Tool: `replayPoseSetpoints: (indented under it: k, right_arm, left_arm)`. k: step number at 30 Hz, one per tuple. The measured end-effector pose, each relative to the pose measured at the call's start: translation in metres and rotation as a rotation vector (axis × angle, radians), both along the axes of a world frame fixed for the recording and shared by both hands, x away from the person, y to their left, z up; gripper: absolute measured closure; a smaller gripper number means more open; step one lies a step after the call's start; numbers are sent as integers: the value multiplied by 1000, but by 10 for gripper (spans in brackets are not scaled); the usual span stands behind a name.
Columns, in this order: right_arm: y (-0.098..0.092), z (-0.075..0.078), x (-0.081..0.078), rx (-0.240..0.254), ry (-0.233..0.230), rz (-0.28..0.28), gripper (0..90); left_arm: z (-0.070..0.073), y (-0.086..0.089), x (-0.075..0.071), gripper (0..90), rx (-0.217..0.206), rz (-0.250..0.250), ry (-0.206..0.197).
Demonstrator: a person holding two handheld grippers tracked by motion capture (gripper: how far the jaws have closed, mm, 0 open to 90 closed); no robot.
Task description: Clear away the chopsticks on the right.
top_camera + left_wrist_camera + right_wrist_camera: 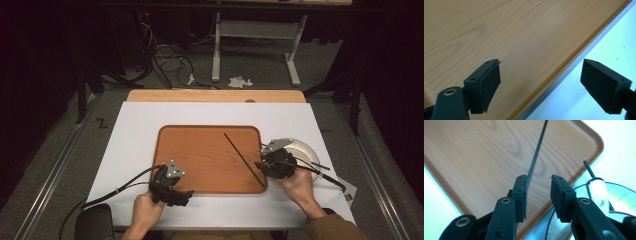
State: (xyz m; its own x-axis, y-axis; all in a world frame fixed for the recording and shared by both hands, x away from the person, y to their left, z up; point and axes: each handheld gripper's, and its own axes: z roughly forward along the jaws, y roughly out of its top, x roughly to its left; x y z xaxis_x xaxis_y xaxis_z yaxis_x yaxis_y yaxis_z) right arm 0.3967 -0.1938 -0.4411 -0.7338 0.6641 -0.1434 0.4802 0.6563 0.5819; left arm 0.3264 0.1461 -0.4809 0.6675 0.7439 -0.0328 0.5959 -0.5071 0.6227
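A thin black chopstick (242, 157) lies slantwise on the right half of a brown wooden tray (200, 150). My right gripper (259, 165) hovers at the tray's right edge, over the stick's near end. In the right gripper view its jaws (539, 182) stand open; the chopstick (537, 150) runs up from beside the left pad, and nothing is pressed between the pads. My left gripper (189, 192) sits at the tray's near left corner. In the left gripper view it (541, 80) is open and straddles the tray's rim (564, 65) with nothing between its jaws.
A white round plate (302, 147) stands just right of the tray, under my right hand, with a second black stick (589, 168) across its rim. The tray rests on a white mat (135, 135). Beyond the table are a desk frame and floor cables.
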Motion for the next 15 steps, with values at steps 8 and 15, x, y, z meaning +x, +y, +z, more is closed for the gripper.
replayPoseSetpoints:
  k: [8, 15]
  right_arm:
    - [-24, 18, 4, 64, -18, -33, 639]
    - [-43, 25, 9, 98, -21, -77, 642]
  left_arm:
    - [0, 0, 0, 165, -2, 0, 1]
    - [1, 0, -1, 165, -6, 1, -5]
